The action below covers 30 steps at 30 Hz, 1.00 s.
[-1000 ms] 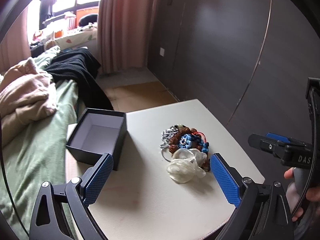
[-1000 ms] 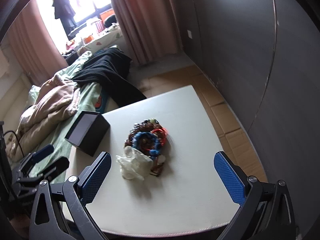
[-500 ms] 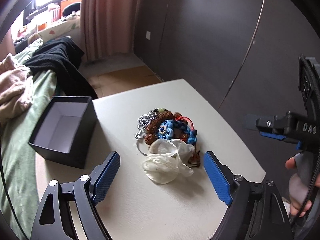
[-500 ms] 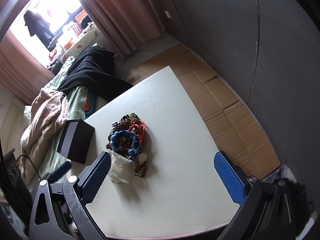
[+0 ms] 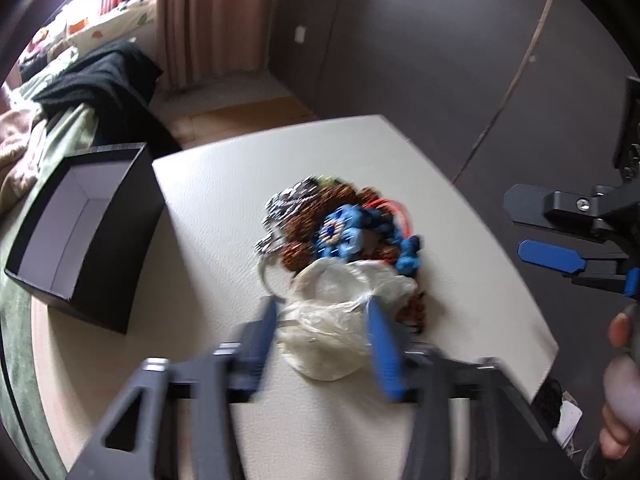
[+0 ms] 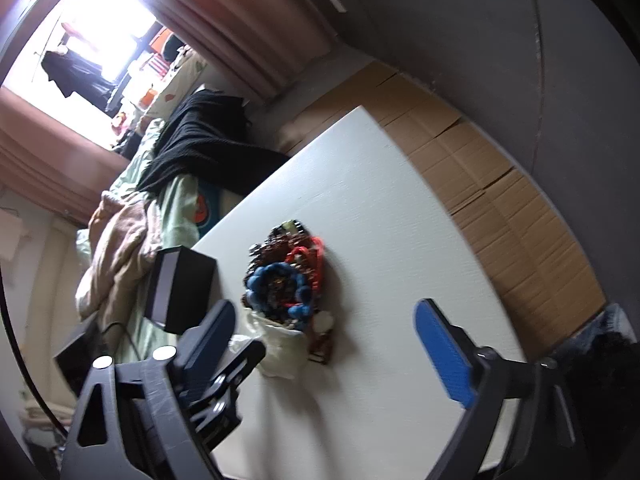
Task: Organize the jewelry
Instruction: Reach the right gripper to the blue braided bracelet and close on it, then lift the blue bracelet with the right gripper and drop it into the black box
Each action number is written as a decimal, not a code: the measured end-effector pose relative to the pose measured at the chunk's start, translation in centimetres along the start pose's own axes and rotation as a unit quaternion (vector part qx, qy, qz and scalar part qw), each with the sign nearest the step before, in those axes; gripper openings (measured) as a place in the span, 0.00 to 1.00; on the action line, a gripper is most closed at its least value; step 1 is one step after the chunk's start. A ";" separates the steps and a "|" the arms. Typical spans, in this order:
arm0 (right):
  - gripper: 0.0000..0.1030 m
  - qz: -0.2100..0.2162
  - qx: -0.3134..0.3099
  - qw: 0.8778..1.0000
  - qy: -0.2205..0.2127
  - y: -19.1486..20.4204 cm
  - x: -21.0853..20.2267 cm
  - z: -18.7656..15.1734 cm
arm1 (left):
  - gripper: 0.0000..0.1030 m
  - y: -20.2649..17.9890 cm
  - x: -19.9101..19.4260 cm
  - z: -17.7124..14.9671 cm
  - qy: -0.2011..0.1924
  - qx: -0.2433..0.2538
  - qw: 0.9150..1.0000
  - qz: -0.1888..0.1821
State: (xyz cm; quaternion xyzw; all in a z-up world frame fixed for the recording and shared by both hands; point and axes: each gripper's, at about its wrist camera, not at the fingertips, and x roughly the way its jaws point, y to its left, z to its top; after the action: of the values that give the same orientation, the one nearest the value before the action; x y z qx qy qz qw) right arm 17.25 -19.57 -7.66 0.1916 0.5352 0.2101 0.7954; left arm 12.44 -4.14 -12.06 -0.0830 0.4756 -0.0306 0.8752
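An open black box, its pale inside showing, sits at the left edge of a white table, partly overhanging it beside a bed with a green sheet. Near the middle of the table lies a heap of jewelry: silver chain, brown beads, blue beads and a red cord tangled together. A crumpled white plastic bag rests against the heap's near side, toward the table's front edge. The left gripper has its blue pads on either side of the bag, narrowly parted and at the bag's sides; motion blur hides whether they press it. In the right wrist view the same heap and bag lie just right of the box. The right gripper hangs above the table's front edge with its pads spread wide, holding nothing; one blue pad stands over bare table right of the heap. Flattened cardboard covers the floor along a dark wall at the far right.
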 end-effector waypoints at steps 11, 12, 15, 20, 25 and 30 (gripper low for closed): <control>0.59 0.062 0.004 0.998 0.026 2.3 3.2 0.2 | 0.01 3.5 -4.2 1.7 -0.064 -0.061 0.996 -0.021; 0.57 0.065 0.004 0.997 0.028 2.3 3.4 0.2 | 0.01 3.6 -4.5 1.8 -0.069 -0.063 0.995 -0.024; 0.48 0.067 -0.001 0.997 0.034 3.2 4.5 0.2 | 0.01 4.2 -5.3 2.3 -0.083 -0.068 0.994 -0.028; 0.38 0.061 -0.008 0.997 0.046 4.3 6.3 0.4 | 0.01 5.6 -6.3 2.9 -0.094 -0.083 0.992 -0.035; 0.34 0.044 -0.009 0.997 0.056 4.8 8.3 0.7 | 0.01 6.9 -7.9 3.3 -0.114 -0.095 0.988 -0.052; 0.15 0.037 -0.012 0.998 0.055 5.0 8.9 0.5 | 0.01 8.1 -9.8 3.8 -0.141 -0.107 0.982 -0.062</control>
State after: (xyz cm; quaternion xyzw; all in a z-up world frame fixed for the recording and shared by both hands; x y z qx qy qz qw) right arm 20.07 -10.59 -11.70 0.1897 0.5681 0.2562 0.7587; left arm 10.02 5.55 -3.30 -0.2090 0.3421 -0.0212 0.9159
